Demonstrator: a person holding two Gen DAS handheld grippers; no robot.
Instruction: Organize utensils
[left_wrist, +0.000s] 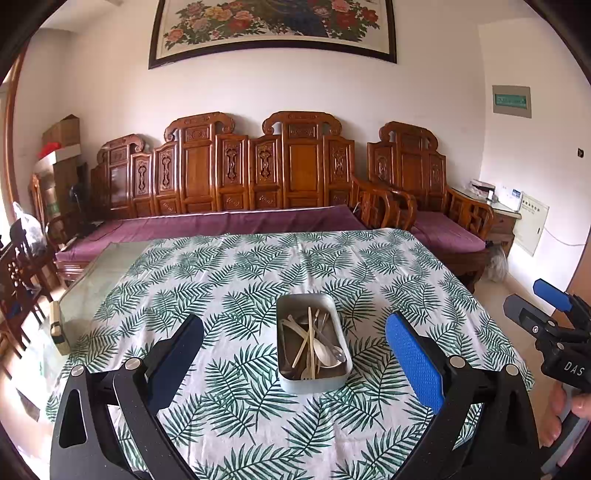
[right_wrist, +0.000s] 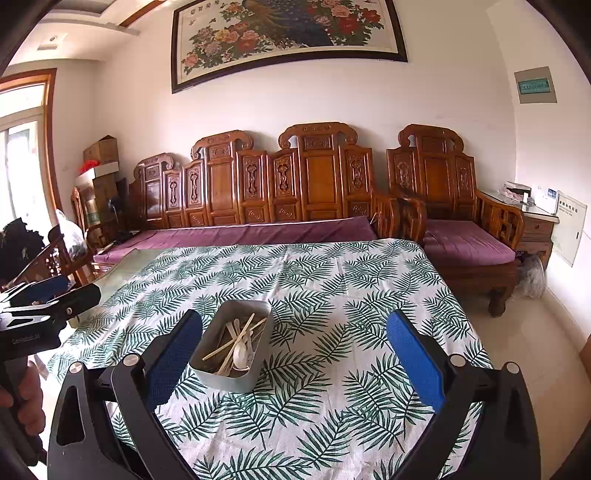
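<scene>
A grey metal tin (left_wrist: 284, 380) (right_wrist: 207, 334) stands on the table with the leaf-print cloth (left_wrist: 236, 273) (right_wrist: 332, 280). Inside it lie several utensils (left_wrist: 314, 341) (right_wrist: 238, 345): wooden chopsticks, pale spoons and a fork, piled loosely. My left gripper (left_wrist: 295, 354) hangs above the near part of the table, open wide, its blue pads either side of the tin in view. My right gripper (right_wrist: 295, 354) is open too, with the tin just inside its left finger; it also shows at the right edge of the left wrist view, right gripper (left_wrist: 532, 306). Neither holds anything.
A carved wooden sofa (left_wrist: 229, 173) with purple cushions runs along the far side of the table, an armchair (left_wrist: 424, 177) to its right. Bare glass tabletop (left_wrist: 96, 277) shows at the left beyond the cloth. A wooden chair (left_wrist: 22, 280) stands at the left. A person's hand (right_wrist: 26, 402) holds the left gripper's handle.
</scene>
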